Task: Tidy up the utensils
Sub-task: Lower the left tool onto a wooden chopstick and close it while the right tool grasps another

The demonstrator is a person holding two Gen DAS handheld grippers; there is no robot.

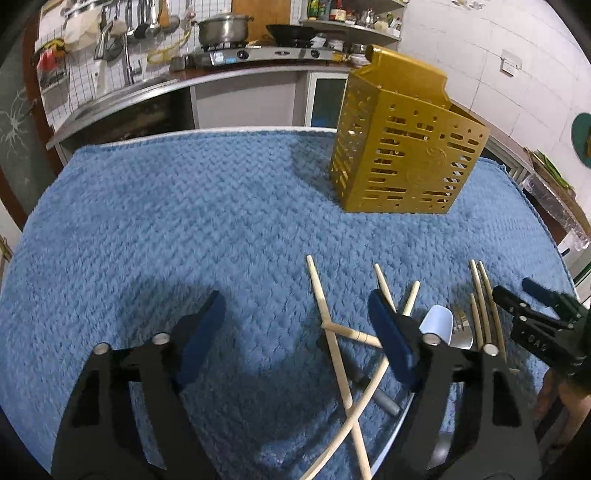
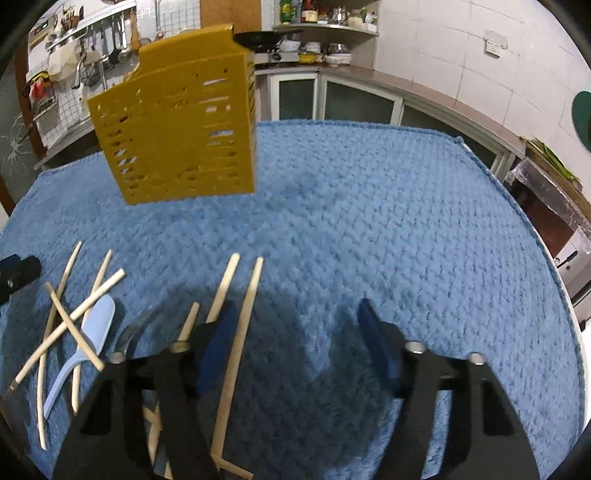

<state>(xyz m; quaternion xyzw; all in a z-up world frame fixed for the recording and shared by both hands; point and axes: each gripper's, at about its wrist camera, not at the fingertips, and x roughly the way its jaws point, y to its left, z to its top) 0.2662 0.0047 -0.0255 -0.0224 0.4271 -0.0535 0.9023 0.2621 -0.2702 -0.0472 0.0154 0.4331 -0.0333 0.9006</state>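
A yellow perforated utensil holder (image 1: 402, 144) stands upright on the blue towel (image 1: 184, 221); it also shows in the right wrist view (image 2: 177, 129). Several pale wooden chopsticks (image 1: 334, 343) lie loose and crossed near the front, with a light blue spoon (image 1: 437, 321) and a metal fork (image 1: 461, 328) among them. In the right wrist view the chopsticks (image 2: 236, 332), spoon (image 2: 94, 332) and fork (image 2: 129, 332) lie at lower left. My left gripper (image 1: 295, 317) is open and empty above the towel, left of the pile. My right gripper (image 2: 295, 325) is open and empty, with one chopstick between its fingers; it also shows in the left wrist view (image 1: 524, 295).
The towel (image 2: 369, 221) covers a round table. Behind it runs a kitchen counter with a stove and pot (image 1: 221, 27), a sink with hanging utensils (image 1: 122, 29), shelves of bottles (image 2: 325, 22) and cabinets (image 2: 354, 99).
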